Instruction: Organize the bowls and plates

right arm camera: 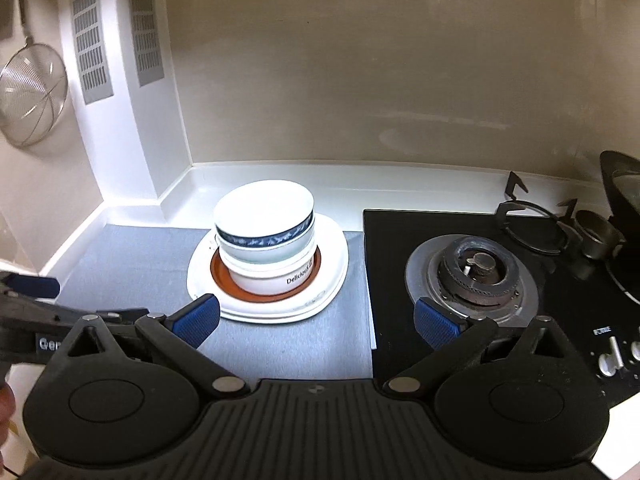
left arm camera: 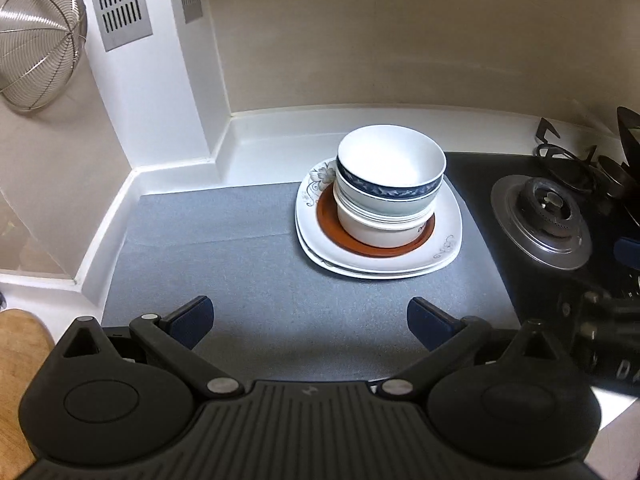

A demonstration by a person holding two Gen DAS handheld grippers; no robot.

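A stack of dishes stands on a grey mat (left arm camera: pixel 240 264) (right arm camera: pixel 132 256). White square plates (left arm camera: pixel 376 264) (right arm camera: pixel 332 276) lie at the bottom, a brown plate (left arm camera: pixel 332 228) (right arm camera: pixel 218 274) on them, then nested bowls topped by a blue-banded white bowl (left arm camera: pixel 390 172) (right arm camera: pixel 264 220). My left gripper (left arm camera: pixel 310 322) is open and empty, hovering above the mat in front of the stack. My right gripper (right arm camera: pixel 316 322) is open and empty, in front of the stack's right side. The left gripper's finger (right arm camera: pixel 32 286) shows at the left edge of the right wrist view.
A black gas hob with a burner (left arm camera: pixel 546 216) (right arm camera: pixel 476 272) lies right of the mat. A dark pan (right arm camera: pixel 624 216) sits at far right. A wire strainer (left arm camera: pixel 36 40) (right arm camera: pixel 28 96) hangs on the left wall. A wooden board (left arm camera: pixel 20 360) lies at bottom left.
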